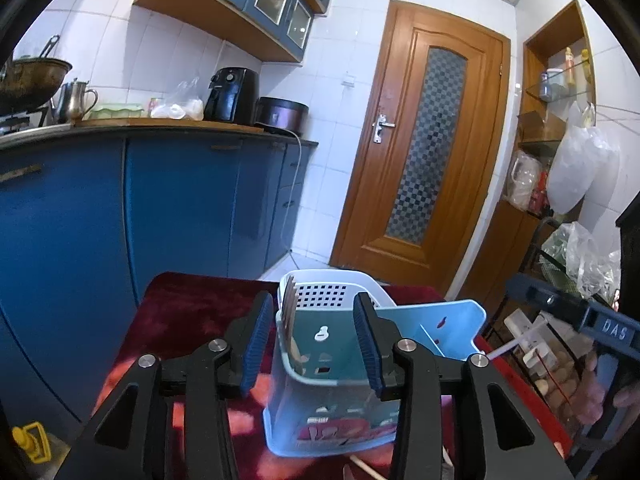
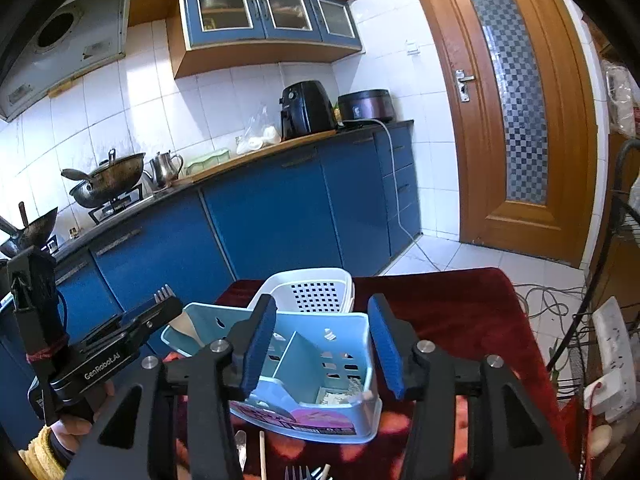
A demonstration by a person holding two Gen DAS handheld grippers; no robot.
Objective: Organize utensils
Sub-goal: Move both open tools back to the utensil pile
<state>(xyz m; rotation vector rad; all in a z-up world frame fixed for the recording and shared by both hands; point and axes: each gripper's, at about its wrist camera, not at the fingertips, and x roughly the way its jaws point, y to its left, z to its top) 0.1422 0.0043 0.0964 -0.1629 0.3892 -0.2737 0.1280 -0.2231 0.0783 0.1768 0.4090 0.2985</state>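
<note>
A light blue utensil caddy (image 1: 336,408) with inner dividers stands on the red cloth, also in the right wrist view (image 2: 320,364). A white perforated basket (image 1: 324,294) sits right behind it (image 2: 316,290). In the left wrist view a fork (image 1: 289,308) stands tines-up in the caddy's left compartment. My left gripper (image 1: 314,344) is open above the caddy; seen from the right wrist, the fork's tines (image 2: 164,293) show past its fingers. A wooden spatula (image 2: 188,326) sticks out of the caddy. My right gripper (image 2: 324,348) is open and empty over the caddy.
Loose utensils lie on the red cloth at the near edge: a fork (image 2: 294,474), a chopstick (image 2: 262,456) and a spoon (image 2: 240,446). Blue kitchen cabinets (image 2: 272,216) stand behind, a wooden door (image 2: 516,112) to the right. A power strip (image 2: 612,356) and cables sit at right.
</note>
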